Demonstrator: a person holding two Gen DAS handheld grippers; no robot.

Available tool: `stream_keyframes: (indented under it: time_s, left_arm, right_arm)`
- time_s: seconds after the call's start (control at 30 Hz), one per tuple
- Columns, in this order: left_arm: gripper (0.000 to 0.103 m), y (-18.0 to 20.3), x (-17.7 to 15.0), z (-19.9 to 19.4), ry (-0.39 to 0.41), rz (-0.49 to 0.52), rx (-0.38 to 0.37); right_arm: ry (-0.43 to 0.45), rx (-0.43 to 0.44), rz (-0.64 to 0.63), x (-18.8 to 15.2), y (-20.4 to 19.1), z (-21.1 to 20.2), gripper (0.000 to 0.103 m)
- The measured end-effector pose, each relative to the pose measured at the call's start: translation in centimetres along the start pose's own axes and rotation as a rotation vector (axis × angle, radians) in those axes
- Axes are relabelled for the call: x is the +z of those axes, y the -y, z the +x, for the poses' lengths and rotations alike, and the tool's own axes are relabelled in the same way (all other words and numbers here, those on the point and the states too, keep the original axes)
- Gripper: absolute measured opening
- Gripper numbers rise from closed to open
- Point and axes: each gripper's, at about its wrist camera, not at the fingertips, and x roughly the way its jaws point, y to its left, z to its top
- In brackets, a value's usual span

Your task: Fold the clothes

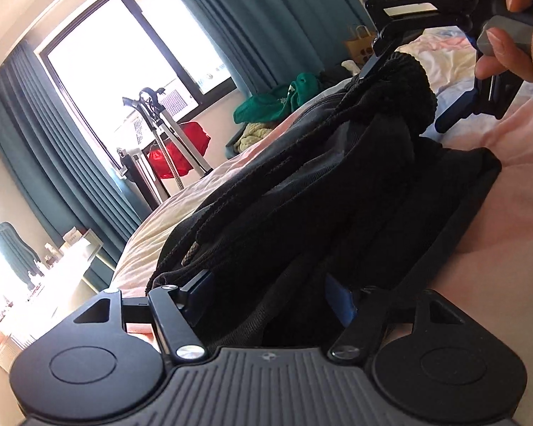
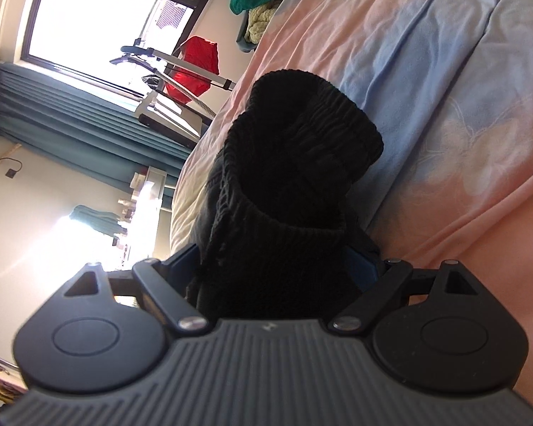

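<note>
Black left gripper [image 1: 270, 301], blue pads, silver screws, grey ribbed body

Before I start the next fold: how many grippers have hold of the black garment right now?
2. The left gripper grips the black garment at its near edge; the right gripper is shut on its ribbed waistband end. Both pinch points are partly buried in cloth.

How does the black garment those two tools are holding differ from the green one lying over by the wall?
The black garment is gripped by the left tool and the right tool and stretched over the bed; the green garment lies untouched in a crumpled heap beyond it. The black one shows a ribbed elastic band, the green one pale lettering. Both are unfolded.
</note>
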Motion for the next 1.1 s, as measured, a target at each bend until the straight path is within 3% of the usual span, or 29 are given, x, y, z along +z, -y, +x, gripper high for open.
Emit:
stream_keyframes:
  time_s: [0.17,0.23,0.33,0.43,0.53,0.57,0.67,0.83,0.97,1.1]
  left_arm:
    - [0.049,-1.2,-0.2,-0.3,-0.003,-0.036,-0.031]
    - [0.036,-0.6,-0.3,-1.2,0.017,-0.025,-0.036]
    - [0.02,-1.0,0.2,-1.3,0.04,-0.047,-0.06]
    - [0.009,-1.1,0.3,-2.1,0.068,-0.062,-0.079]
    - [0.001,-1.6,0.0,-4.1,0.091,-0.087,-0.087]
    - [0.001,-2.0,-0.1,-4.9,0.096,-0.105,-0.083]
    - [0.001,-4.2,-0.8,-6.9,0.089,-0.203,-0.107]
    - [0.0,-5.4,-2.1,-8.3,0.042,-0.225,-0.11]
    - [0.0,-6.3,-2.6,-8.6,0.023,-0.261,-0.106]
    - [0.001,-7.4,-2.7,-9.1,0.025,-0.318,-0.118]
  right_arm:
    - [0.048,-0.077,-0.038,-0.1,-0.6,1.2,0.089]
    - [0.07,-0.084,-0.044,-0.2,-0.8,1.4,0.086]
    - [0.109,-0.11,-0.076,-0.4,-1.2,1.2,0.074]
    - [0.138,-0.126,-0.086,-0.2,-1.3,0.6,0.051]
    - [0.167,-0.078,-0.053,0.2,-1.4,-0.4,0.039]
    - [0.182,-0.07,-0.065,0.2,-1.6,-1.0,0.029]
    - [0.193,-0.04,-0.073,-0.2,-1.9,-2.2,0.024]
    - [0.165,-0.189,-0.038,-1.0,0.1,-1.7,0.024]
    - [0.152,-0.179,0.029,-1.5,1.7,-1.9,0.024]
    - [0.144,-0.154,-0.007,-1.7,0.8,-3.1,0.029]
